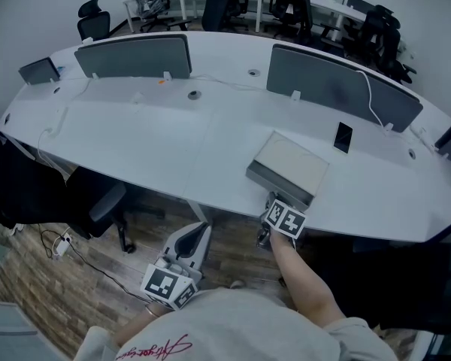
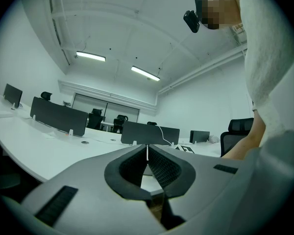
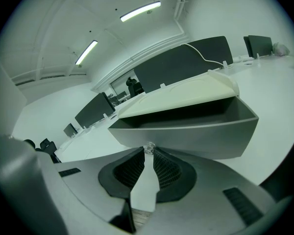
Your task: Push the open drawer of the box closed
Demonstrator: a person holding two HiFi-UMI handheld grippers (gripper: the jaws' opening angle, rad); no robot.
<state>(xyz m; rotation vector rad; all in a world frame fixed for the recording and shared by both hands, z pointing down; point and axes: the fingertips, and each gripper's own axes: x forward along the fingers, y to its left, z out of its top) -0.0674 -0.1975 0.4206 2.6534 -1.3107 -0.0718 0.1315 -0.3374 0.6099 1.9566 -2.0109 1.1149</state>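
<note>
Barely begun — the drawer (image 3: 186, 131) of the box (image 1: 293, 160) stands well out, its empty grey trough open towards the person at the near edge of the desk (image 1: 173, 141). The right gripper (image 3: 148, 152), jaws pressed together with nothing gripped, points at the drawer's front wall. Its tips are just at the wall, though whether they touch cannot be told (a small pale nub shows at the tips, too small to name). The left gripper (image 2: 147, 148), likewise closed on nothing, hangs low beside the person, below the desk's edge and well apart from the box. By the look of it, the whole push is left to do: the drawer has yet to slide its exposed length back under the box's top.

That box is a flat slab with a matt cream top, softly rounded at the corners. Its drawer looks like smooth grey plastic, thin-walled, with a plain slanted front and no handle in sight. The desk is a broad curved sheet of glossy white — probably slick enough to let the box skid under a hard shove. Each gripper's pads (image 3: 166, 169) are dark and finely ribbed, set in pale grey shells.
</note>
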